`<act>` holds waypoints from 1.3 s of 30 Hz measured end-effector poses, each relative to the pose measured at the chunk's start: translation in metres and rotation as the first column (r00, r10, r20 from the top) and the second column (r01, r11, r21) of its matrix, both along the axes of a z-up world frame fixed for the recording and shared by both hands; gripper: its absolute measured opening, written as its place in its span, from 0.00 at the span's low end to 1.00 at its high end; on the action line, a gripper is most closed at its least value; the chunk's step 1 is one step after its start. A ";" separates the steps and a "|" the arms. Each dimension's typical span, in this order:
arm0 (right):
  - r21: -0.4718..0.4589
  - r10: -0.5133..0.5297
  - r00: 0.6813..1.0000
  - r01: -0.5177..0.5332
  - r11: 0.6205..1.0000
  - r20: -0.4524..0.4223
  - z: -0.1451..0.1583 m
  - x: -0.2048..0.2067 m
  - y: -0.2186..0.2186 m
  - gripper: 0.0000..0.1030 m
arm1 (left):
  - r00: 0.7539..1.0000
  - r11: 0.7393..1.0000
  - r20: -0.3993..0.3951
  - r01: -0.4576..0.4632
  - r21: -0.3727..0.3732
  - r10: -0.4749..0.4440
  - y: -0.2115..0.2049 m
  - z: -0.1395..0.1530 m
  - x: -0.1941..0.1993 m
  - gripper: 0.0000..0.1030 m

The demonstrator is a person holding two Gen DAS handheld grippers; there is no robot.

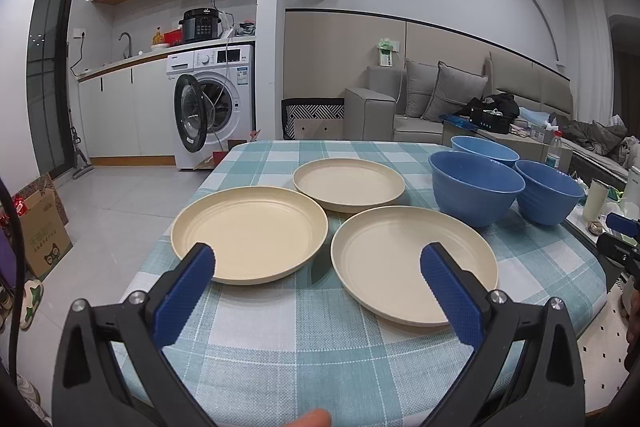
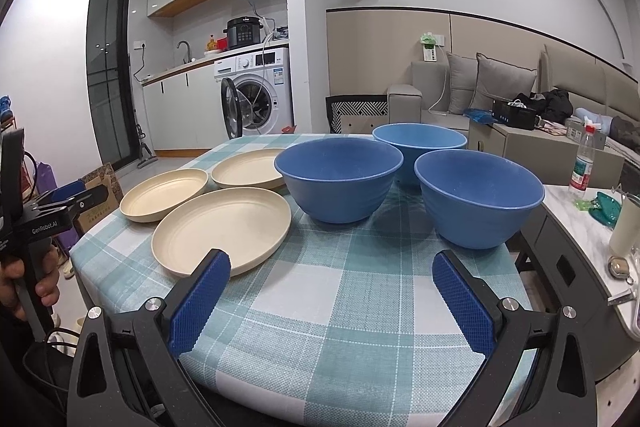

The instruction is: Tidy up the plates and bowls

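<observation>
- The table [image 1: 280, 355], under a checked cloth, bears everything, none of it stacked
- Three blue bowls [image 2: 339, 183] sit clustered on the right side, close together
- Three cream plates [image 1: 250, 235] lie singly on the left, rims near one another
- The left gripper [image 1: 316, 259] hovers before the two near plates, jaws wide apart, empty
- The right gripper [image 2: 331, 269] faces the bowls, jaws likewise apart, empty
- Judged: sorting not begun; next, pinch one plate's rim and set it on another
</observation>
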State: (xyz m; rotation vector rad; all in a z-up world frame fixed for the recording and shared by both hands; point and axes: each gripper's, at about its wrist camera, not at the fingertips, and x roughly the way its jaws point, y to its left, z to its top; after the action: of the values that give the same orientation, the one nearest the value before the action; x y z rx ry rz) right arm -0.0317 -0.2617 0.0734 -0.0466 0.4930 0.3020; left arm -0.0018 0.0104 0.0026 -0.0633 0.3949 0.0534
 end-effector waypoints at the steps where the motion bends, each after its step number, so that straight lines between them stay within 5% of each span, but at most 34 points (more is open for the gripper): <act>1: 0.002 0.001 1.000 -0.001 1.000 0.001 0.001 0.000 -0.001 1.00 | 1.000 1.000 0.000 -0.001 0.000 0.001 0.000 0.000 0.000 1.00; 39: 0.012 0.020 0.999 -0.021 1.000 0.037 0.033 0.009 -0.003 1.00 | 1.000 1.000 0.004 -0.006 0.024 0.006 0.007 0.016 0.006 1.00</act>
State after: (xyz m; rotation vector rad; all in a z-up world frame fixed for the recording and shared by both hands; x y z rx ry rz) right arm -0.0232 -0.2648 0.1062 -0.0449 0.4546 0.3237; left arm 0.0040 0.0173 0.0190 -0.0406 0.3899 0.0642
